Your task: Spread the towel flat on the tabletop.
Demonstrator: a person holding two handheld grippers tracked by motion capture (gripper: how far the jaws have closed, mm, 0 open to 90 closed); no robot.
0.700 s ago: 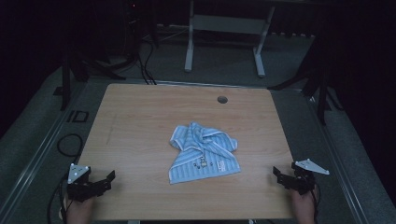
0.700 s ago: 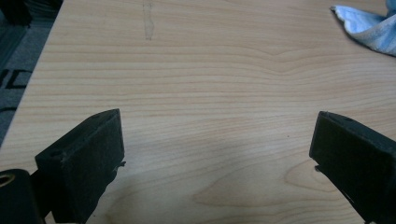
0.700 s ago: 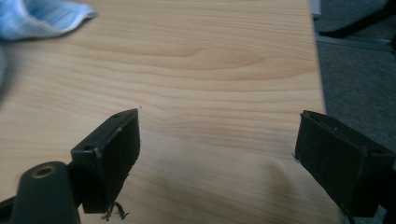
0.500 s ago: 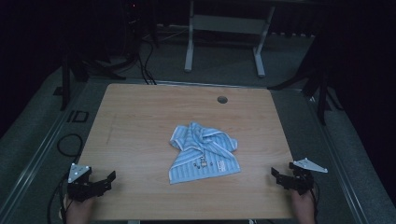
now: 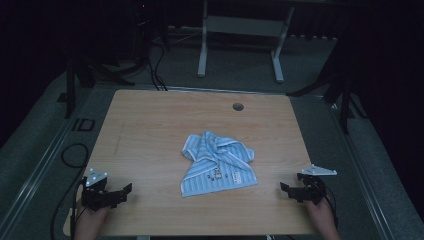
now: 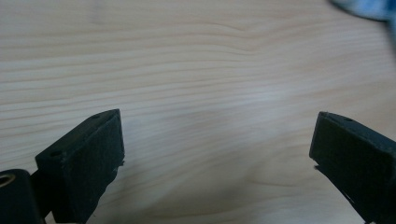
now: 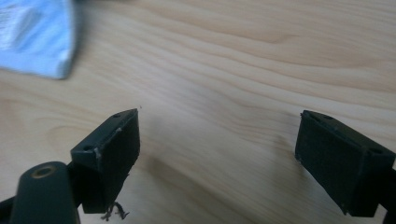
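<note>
Hand-held grippers, left (image 5: 125, 190) and right (image 5: 286, 188), gape empty flanking a soft, limp towel (image 5: 219, 162), best pinched at a corner.

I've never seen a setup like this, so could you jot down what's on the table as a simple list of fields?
surface: wooden table, with a small round hole near its far edge
cloth: crumpled blue striped towel, at the table's middle
left gripper: near left corner, jaws open, nothing between them
right gripper: near right corner, jaws open, nothing between them
contact: neither gripper touches the towel
</note>
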